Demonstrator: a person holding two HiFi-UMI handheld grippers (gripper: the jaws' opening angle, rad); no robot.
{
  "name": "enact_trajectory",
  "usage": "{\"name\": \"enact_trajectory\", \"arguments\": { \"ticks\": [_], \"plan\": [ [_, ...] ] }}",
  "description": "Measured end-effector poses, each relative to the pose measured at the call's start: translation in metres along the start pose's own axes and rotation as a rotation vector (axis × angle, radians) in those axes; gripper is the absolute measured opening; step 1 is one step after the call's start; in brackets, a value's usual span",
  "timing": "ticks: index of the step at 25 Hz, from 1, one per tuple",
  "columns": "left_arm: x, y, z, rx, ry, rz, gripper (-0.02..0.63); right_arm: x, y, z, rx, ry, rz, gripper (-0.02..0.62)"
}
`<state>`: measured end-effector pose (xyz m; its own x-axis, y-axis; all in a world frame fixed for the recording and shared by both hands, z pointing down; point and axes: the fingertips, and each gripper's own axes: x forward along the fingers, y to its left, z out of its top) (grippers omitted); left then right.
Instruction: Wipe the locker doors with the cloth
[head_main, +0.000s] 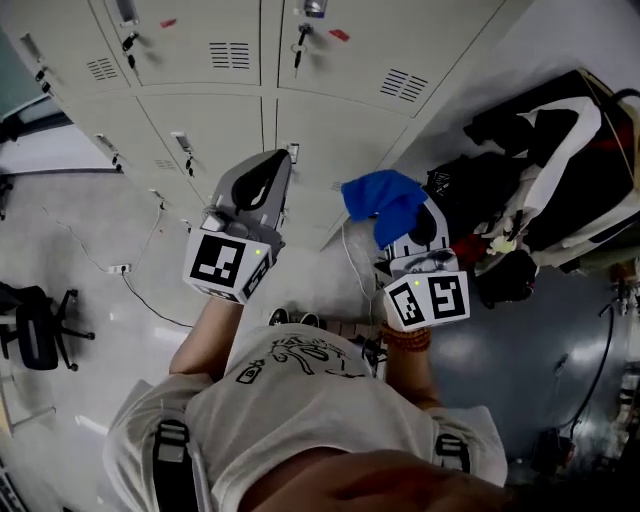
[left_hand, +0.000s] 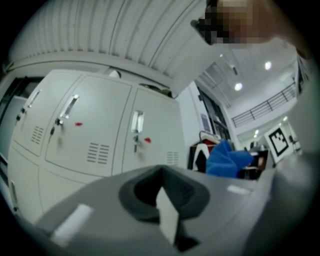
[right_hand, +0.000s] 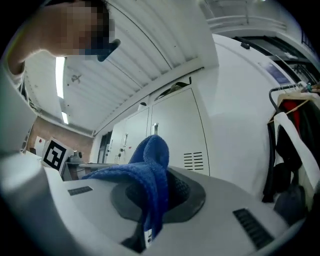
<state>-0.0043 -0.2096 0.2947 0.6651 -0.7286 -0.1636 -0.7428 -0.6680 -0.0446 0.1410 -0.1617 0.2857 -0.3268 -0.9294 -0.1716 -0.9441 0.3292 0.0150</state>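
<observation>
The pale grey locker doors (head_main: 220, 110) fill the top of the head view, each with a handle, a vent and a small red tag. My right gripper (head_main: 405, 222) is shut on a blue cloth (head_main: 383, 203), which bunches over its jaws a little short of the lockers' right end. In the right gripper view the cloth (right_hand: 148, 172) folds out of the closed jaws, with the doors (right_hand: 177, 132) beyond. My left gripper (head_main: 277, 166) is shut and holds nothing, its tip close to a lower door. The left gripper view shows the doors (left_hand: 95, 130) and the cloth (left_hand: 227, 159) at right.
A rack of black and white clothes (head_main: 545, 160) stands right of the lockers. An office chair (head_main: 35, 330) is at the far left. A cable (head_main: 150, 290) trails over the shiny floor. The person's shirt (head_main: 300, 400) fills the bottom.
</observation>
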Motion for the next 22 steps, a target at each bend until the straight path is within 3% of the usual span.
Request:
{"name": "enact_trajectory", "arguments": {
  "ticks": [9, 22],
  "plan": [
    [0.003, -0.019, -0.004, 0.020, 0.043, -0.049, 0.002, 0.003, 0.018, 0.003, -0.001, 0.003, 0.050, 0.029],
    [0.007, -0.018, -0.011, -0.025, 0.052, -0.058, 0.002, 0.004, 0.014, -0.005, -0.003, 0.020, 0.039, 0.029]
  ]
}}
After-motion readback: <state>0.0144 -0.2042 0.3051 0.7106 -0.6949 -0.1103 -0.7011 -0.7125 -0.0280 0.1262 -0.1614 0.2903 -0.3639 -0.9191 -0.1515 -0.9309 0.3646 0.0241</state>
